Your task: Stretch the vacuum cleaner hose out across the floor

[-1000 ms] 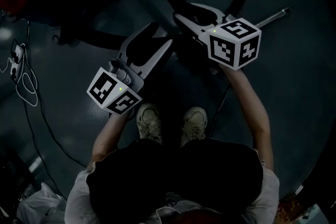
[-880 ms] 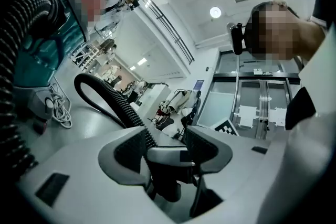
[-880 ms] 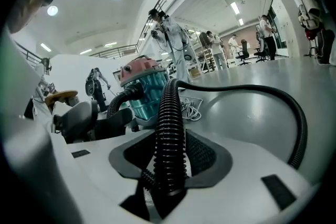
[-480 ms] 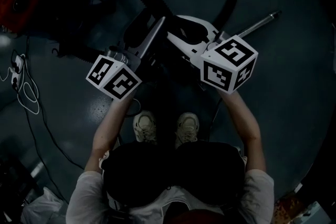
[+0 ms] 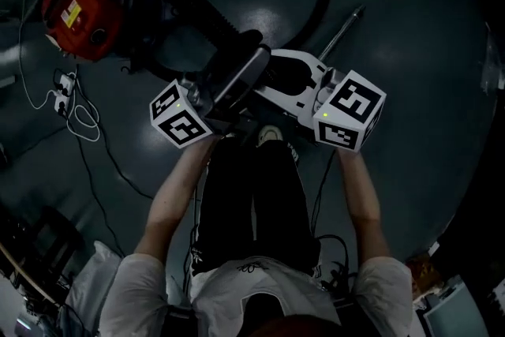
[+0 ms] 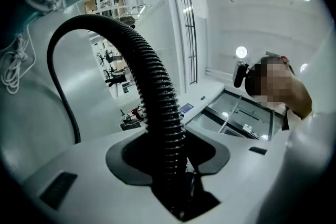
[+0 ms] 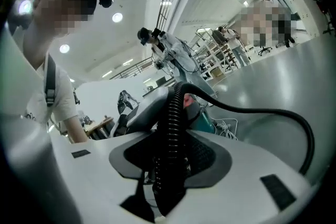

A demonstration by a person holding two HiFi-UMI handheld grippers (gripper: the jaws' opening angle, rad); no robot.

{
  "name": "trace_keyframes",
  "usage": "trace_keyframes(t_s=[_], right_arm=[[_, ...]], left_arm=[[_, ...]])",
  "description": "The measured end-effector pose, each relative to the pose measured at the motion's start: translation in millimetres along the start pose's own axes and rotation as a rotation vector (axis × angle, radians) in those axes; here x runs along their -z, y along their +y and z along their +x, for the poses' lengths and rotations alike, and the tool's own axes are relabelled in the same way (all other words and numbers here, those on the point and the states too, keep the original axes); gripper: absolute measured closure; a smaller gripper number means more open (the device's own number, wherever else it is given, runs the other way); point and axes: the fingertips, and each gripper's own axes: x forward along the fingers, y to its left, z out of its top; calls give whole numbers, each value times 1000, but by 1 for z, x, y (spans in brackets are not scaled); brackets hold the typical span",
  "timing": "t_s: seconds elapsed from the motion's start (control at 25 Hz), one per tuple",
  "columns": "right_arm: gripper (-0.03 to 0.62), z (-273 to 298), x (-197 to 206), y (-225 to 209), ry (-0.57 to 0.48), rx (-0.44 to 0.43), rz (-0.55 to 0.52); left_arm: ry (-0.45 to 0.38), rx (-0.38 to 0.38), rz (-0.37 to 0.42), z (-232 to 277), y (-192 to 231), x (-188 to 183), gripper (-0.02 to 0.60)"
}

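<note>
- The left hand-held gripper (image 5: pixel 254 63) has just been closing its jaws. They are now clamped on the black ribbed hose (image 5: pixel 201 12), which passes between them in the left gripper view (image 6: pixel 157 97).
- The right hand-held gripper (image 5: pixel 264 79) is also clamped on the hose, just beside the left one.
- Both are held up in front of the person, above the dark floor (image 5: pixel 410 59).
- From the grippers the ribbed hose runs toward 11 o'clock, to the red vacuum cleaner (image 5: pixel 79 8).
- A smooth black part curves in a loop at about 12 to 1 o'clock.
- A metal tube (image 5: pixel 345 29) lies on the floor at 1 o'clock.
- A white cable (image 5: pixel 79 114) lies at 9 o'clock.
</note>
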Motion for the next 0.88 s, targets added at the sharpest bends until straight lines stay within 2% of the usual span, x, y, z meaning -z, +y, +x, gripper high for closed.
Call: trace_keyframes(t_s=[0.08, 0.24, 0.32, 0.44, 0.6, 0.72, 0.88], right_arm=[[419, -32, -48, 41, 7, -4, 36], [419, -105, -149, 137, -13, -1, 114], [419, -139, -195, 186, -29, -8, 132], [419, -178, -244, 245, -48, -1, 114], [419, -219, -259, 315, -137, 29, 118], [419, -231, -253, 355, -208, 48, 130], [419, -230, -239, 393, -182, 53, 130]], left_arm=[[28, -18, -19, 25, -62, -16, 410], [99, -21, -70, 77, -206, -46, 413], [104, -5, -112, 96, -276, -62, 413], [98, 42, -136, 116, -358, -77, 413], [116, 88, -179, 111, -439, -65, 413], [160, 107, -167, 93, -478, -53, 413], [184, 112, -158, 65, -507, -44, 413]])
